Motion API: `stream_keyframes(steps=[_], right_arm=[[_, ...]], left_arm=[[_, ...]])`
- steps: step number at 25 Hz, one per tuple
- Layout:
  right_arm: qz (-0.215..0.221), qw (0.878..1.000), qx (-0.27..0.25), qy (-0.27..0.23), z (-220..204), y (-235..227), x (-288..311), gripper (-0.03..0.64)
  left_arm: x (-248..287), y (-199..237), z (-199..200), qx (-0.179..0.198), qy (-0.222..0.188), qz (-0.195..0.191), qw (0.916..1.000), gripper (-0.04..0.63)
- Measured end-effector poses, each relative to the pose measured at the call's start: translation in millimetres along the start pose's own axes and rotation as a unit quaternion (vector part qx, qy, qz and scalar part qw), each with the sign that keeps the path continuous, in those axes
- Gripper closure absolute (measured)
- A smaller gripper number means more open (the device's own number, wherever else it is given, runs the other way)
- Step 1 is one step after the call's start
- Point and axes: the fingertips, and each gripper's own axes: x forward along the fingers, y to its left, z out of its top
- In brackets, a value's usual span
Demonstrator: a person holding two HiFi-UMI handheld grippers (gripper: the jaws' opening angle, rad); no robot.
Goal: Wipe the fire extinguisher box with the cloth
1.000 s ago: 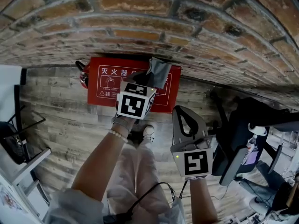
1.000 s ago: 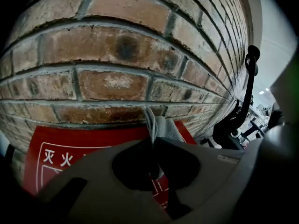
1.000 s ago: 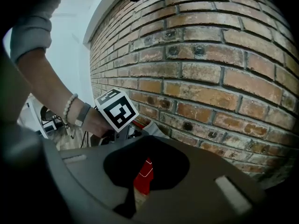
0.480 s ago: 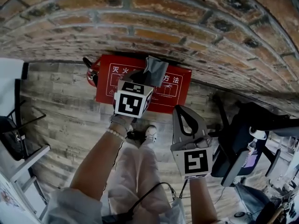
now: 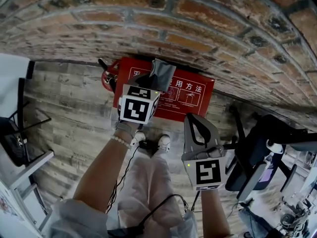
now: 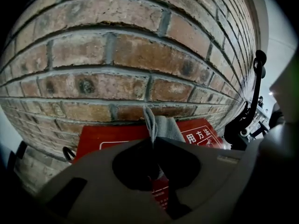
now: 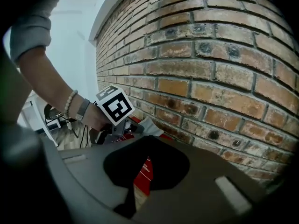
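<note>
Jaws of left gripper [image 5: 154, 81] clamping grey fabric cloth [image 5: 164, 72], holding it over far edge of red rectangular fire extinguisher box [image 5: 192, 94]. Box lying on wooden plank floor [image 5: 69, 118] against brick wall [image 5: 208, 29]. Nearer and to right, right gripper [image 5: 193, 118] hanging with jaws together, gripping nothing.

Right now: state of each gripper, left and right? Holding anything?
Left gripper: closed, pinching the cloth.
Right gripper: closed, nothing between its jaws.
</note>
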Motion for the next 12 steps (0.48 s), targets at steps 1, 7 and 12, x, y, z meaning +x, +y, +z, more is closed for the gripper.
stream_keyframes(steps=[1, 7, 12], right_arm=[[0.002, 1.000, -0.002, 0.001, 0.9, 2.8, 1.6, 0.609], [0.012, 1.000, -0.010, 0.001, 7.0, 18.5, 9.3, 0.609], [0.021, 1.000, -0.016, 0.003, 10.3, 30.9, 14.9, 0.609]], left_arm=[[-2.1, 4.9, -1.0, -0.001, 0.000, 0.003, 1.0000, 0.586], [-14.7, 30.7, -7.7, -0.006, -0.001, 0.020, 0.9998, 0.587], [-24.2, 50.6, -12.1, -0.008, -0.002, 0.033, 0.9994, 0.586]])
